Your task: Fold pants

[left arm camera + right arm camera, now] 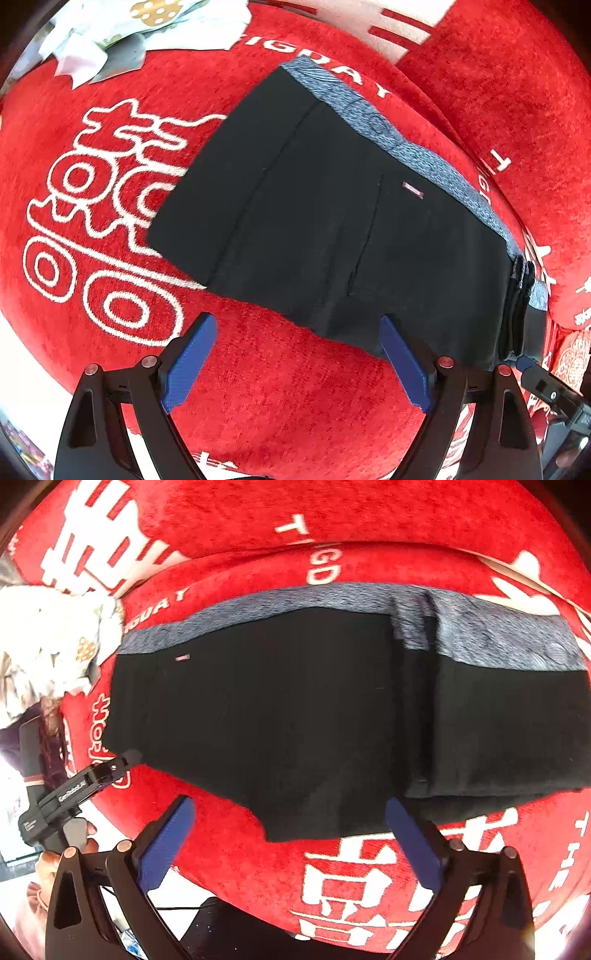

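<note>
pants (pixel 332 206), black with a mottled blue-grey waistband (pixel 417 147), lie folded into a compact rectangle on a plush red cover (pixel 280 398) printed with white characters and letters. readable white fragments on the cover include "guay" and "gd" in the right wrist view. a tiny pale label (pixel 412 190) is sewn near the waistband, its writing too small to read. at the far left in the right wrist view lies a crumpled white cloth (pixel 55 638) with a gold dotted motif.

the left gripper (pixel 295 328) stands wide open and holds nothing; its left blue pad hangs over bare red cover, its right blue pad at the near edge of the pants, contact unclear. its black body carries the word "genrobot.ai" in the right wrist view.

the right gripper (pixel 290 812) is spread fully apart and empty, over the lower edge of the pants, whose fabric looks smooth and matte against the fuzzy pile.
</note>
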### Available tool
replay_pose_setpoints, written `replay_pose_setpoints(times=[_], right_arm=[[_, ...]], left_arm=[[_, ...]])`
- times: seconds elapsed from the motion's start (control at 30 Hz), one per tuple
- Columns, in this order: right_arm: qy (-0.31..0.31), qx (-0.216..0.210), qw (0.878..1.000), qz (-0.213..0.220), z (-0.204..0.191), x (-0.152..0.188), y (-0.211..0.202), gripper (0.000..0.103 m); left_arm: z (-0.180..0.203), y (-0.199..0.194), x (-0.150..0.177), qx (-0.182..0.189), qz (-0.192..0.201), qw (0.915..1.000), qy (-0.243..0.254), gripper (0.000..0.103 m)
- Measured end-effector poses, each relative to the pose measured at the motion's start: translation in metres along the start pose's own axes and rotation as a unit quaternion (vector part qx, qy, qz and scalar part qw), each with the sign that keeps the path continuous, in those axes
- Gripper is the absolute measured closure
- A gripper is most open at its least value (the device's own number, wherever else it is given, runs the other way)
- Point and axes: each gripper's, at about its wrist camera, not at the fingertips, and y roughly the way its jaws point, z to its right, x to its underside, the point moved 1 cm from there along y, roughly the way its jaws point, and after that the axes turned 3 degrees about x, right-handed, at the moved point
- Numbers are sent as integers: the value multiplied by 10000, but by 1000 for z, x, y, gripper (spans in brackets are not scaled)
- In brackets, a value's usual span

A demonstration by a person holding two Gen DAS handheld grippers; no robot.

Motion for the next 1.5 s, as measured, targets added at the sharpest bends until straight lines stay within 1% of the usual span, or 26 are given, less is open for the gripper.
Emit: replay_pose_setpoints(times=[0.13,0.23,0.37,0.4,0.5,0.57,0.63,0.7,0.77,0.83,0.93,0.97,1.03,1.07,1.1,1.17,1.2,1.23,1.27,1.3,1.33,1.37,1.4,1.43,1.47,1.5], right_arm=[[-209,9,9997,-92,-14,-3,7,0],[-300,37,9995,-54,-18,-6,11,0],[-483,78,9988,68,-22,-15,21,0],[-504,54,9987,32,-22,-17,27,0],[-521,37,9985,-163,-20,-20,46,0],[-579,105,9979,-255,-20,-20,58,0],[-726,188,9970,-202,-23,-19,61,0],[-888,271,9955,-192,-26,-17,62,0],[-997,295,9944,-189,-28,-16,62,0],[-1049,274,9939,-196,-28,-16,63,0],[-1047,236,9940,-208,-28,-17,63,0],[-1044,235,9940,-208,-27,-16,63,0],[-1047,246,9940,-208,-28,-18,63,0],[-1047,250,9940,-201,-28,-17,63,0],[-1057,258,9939,-194,-28,-17,63,0],[-1091,288,9934,-193,-30,-15,63,0],[-1101,299,9933,-200,-30,-16,63,0],[-1092,293,9934,-210,-30,-17,60,0],[-1075,286,9936,-212,-30,-17,58,0],[-1050,294,9939,-190,-31,-19,53,0],[-1047,280,9940,-148,-32,-22,48,0],[-1070,237,9940,-70,-34,-26,40,0],[-1109,206,9936,11,-37,-30,31,0],[-1169,148,9930,98,-42,-38,22,0],[-1240,44,9921,166,-48,-47,12,0],[-1292,-61,9914,192,-53,-57,5,0]], left_arm=[[-8,-3,-2,84,107,9999,-104,13],[-14,-5,-4,245,214,9993,-162,13],[-34,-7,-6,873,355,9940,-551,13],[-42,-6,-5,1108,356,9908,-696,13],[-59,-3,-1,1617,323,9811,-1009,13],[-64,1,2,1861,297,9758,-1107,13],[-64,6,4,2040,322,9715,-1166,12],[-56,8,0,2176,376,9695,-1065,12],[-46,13,-4,2137,381,9706,-1037,12],[-40,17,-6,2112,418,9705,-1081,10],[-39,14,-6,2175,505,9664,-1274,9],[-34,4,-6,2264,645,9635,-1273,9],[-25,-12,-9,2373,889,9618,-1034,9],[-18,-17,-11,2351,987,9630,-874,9],[-12,-17,-14,2228,1034,9666,-735,9],[-9,-5,-21,1845,902,9763,-681,9],[-10,4,-23,1555,768,9823,-705,20],[-11,10,-25,1312,697,9864,-704,30],[-12,15,-26,962,628,9914,-621,52],[-12,16,-26,735,617,9940,-534,63],[-12,15,-23,631,653,9949,-444,65],[-9,11,-20,518,751,9954,-303,67],[2,6,-16,238,906,9956,56,68],[14,2,-12,-74,1058,9933,455,68],[34,-2,-3,-599,1301,9836,1099,68],[46,-3,4,-903,1445,9744,1467,69]])
